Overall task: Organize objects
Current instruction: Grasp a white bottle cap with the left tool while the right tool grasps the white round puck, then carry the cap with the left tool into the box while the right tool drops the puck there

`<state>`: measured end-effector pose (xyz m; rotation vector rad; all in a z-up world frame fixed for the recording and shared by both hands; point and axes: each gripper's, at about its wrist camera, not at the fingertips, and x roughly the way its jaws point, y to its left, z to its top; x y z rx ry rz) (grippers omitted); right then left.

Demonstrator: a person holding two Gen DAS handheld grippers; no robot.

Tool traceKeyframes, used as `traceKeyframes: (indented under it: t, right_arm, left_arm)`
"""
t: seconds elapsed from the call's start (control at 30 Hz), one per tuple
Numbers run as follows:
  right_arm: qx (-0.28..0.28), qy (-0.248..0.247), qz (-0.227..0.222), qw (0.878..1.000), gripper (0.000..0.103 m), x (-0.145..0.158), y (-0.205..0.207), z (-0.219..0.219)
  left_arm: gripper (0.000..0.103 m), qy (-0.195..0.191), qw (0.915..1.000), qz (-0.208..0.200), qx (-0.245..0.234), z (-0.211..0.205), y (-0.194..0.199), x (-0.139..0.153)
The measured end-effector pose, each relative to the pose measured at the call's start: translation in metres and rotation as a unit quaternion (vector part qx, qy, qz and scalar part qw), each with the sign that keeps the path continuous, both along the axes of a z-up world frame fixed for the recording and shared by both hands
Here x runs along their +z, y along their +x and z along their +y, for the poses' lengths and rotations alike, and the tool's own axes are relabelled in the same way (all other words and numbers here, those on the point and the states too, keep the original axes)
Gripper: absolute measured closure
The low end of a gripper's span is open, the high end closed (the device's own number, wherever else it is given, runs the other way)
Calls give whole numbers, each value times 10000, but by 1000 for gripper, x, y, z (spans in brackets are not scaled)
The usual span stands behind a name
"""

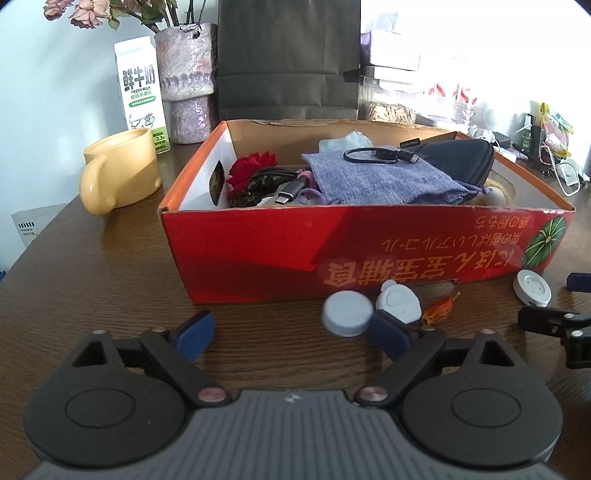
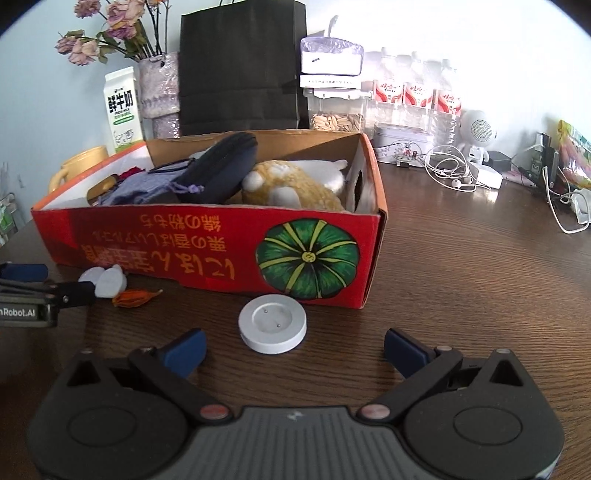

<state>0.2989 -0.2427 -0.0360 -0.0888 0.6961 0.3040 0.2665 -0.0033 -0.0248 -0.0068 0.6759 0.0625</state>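
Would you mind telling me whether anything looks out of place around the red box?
Yes: a grey cap, a white case, a dried orange flower and a white round puck lie loose on the table outside the red box.

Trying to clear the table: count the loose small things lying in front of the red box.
4: a grey cap, a white case touching it, a dried orange flower beside that, and a white disc further right. Others could be hidden behind the box.

A fresh-milk carton (image 1: 142, 94) stands behind a yellow mug (image 1: 120, 168) on the wooden table (image 2: 461, 277). Beside the carton, a mottled vase (image 1: 186, 77) holds dried roses (image 2: 107, 33), then a black paper bag (image 2: 242, 70). Water bottles (image 2: 417, 92) and tangled white earphones (image 2: 452, 171) sit far right.
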Motion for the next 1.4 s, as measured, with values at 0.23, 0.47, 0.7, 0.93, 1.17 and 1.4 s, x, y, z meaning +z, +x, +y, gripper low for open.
traceKeyframes:
  t: [0.23,0.47,0.7,0.93,1.17,1.4]
  right_arm:
    - [-71,5,3,10000,0,0,5,5]
    - [25,55,-114,9999,19,2,1,13]
    - [243,95,-268,9993,65,5,-7,19]
    - [445,135,-497,9977,65,10,-19,25]
    - [599,218,-813,9947,65,17,-41,30]
    - [731,365,-1210,9893,65,43,-50,33]
  left_arm:
    - [24,-56,9999,-51,-125,-6,1,1]
    - [74,-217,9993,-183,-241,-7,0,4]
    - [74,-325,9989,-234,-232,-5,-3,5]
    - [74,-316,9984,-400,-230,-6,-12,7]
    - [74,-338,9969,-668,-238,-8,-30,16]
    - [74,-379,9921,-1121,-407,-14,-45,44]
